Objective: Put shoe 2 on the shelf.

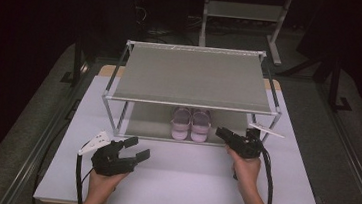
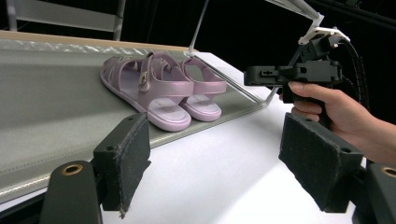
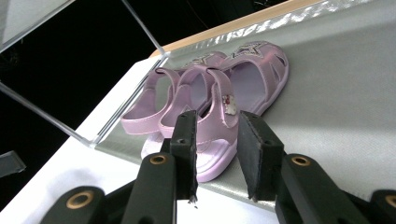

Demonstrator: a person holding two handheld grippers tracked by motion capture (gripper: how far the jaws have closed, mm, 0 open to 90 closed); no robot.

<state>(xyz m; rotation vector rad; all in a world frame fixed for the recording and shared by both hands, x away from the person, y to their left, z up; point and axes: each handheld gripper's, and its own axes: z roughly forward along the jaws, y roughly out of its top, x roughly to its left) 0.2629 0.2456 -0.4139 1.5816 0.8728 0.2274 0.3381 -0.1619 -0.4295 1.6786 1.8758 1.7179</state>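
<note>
The pair of pink sandals (image 1: 190, 123) stands side by side on the lower shelf (image 1: 152, 122) of the shoe rack (image 1: 194, 75), heels at that shelf's front edge, a little right of its middle. Judging by this, the pair is already placed on the rack, or is just about to be taken from it; the pictures cannot settle which.

The right gripper (image 1: 222, 133) sits just off the shelf's front edge, beside the right-hand sandal and aimed at its heel. In the right gripper view its jaws stand narrowly apart with nothing between them, the nearer sandal (image 3: 219, 121) just beyond the pads (image 3: 187, 140).

The left gripper (image 1: 137, 148) rests over the white desk (image 1: 186, 178) toward its front left corner, jaws wide and empty, well apart from the sandals.
</note>
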